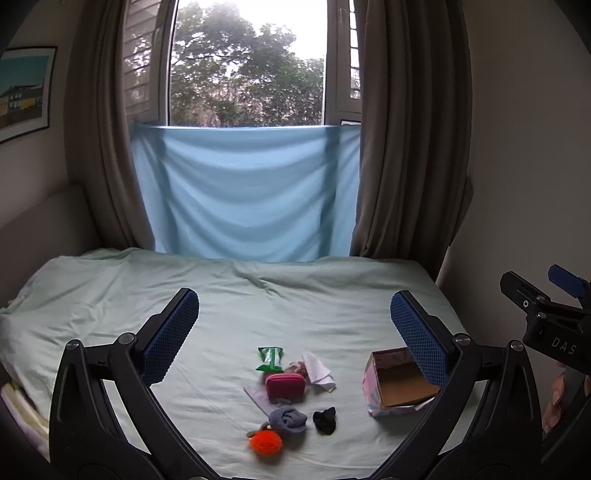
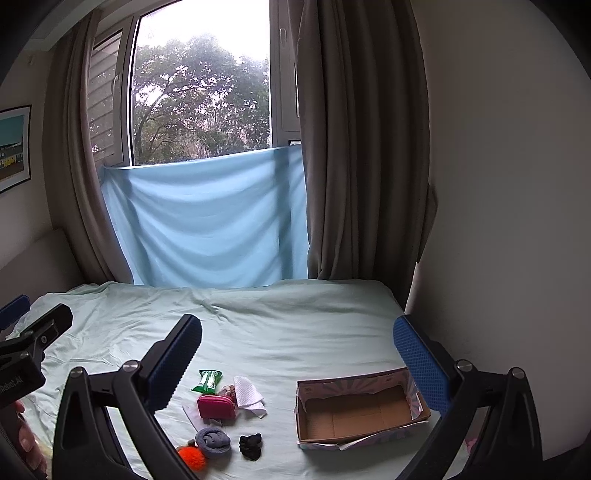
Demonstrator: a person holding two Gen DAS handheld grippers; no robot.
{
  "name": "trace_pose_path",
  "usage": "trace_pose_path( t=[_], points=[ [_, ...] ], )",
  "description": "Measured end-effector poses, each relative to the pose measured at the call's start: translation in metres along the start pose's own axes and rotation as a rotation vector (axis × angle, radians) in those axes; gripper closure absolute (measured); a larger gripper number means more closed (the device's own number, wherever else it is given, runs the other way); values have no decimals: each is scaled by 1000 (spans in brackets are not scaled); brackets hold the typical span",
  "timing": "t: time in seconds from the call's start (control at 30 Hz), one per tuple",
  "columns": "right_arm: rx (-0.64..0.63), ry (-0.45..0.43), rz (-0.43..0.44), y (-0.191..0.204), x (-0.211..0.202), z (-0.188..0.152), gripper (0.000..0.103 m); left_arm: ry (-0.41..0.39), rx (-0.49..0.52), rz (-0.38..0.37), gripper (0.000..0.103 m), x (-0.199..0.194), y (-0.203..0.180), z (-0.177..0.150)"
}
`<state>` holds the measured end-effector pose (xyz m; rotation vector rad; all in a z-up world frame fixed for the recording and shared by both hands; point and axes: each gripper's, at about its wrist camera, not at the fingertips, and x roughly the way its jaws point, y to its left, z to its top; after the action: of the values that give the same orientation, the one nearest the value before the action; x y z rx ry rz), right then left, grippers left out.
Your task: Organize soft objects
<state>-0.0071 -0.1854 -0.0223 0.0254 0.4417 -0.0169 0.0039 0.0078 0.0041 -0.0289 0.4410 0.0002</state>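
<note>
I hold both grippers wide open and empty above the bed (image 1: 295,295). The soft things (pouch (image 1: 284,384), grey roll (image 1: 288,419), orange pompom (image 1: 265,444)) lie clustered between the left gripper (image 1: 294,315) fingers; the empty box (image 2: 360,408) sits to their right, nearer the right gripper (image 2: 297,341).

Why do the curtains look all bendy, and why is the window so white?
Left wrist view: the fisheye lens bows the brown curtains outward, and corners go black. The sky in the window is overexposed to plain white, while the bed sits in soft, dim light. Right wrist view: same bending, same washed-out sky, trees slightly hazy.
</note>
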Motion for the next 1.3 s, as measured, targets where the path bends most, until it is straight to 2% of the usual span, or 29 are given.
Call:
trace_pose_path(
  t=[1.3],
  points=[
    [0,-20,13,-7,1,-6,0,8,-2,-12,0,5,-8,-2]
  ],
)
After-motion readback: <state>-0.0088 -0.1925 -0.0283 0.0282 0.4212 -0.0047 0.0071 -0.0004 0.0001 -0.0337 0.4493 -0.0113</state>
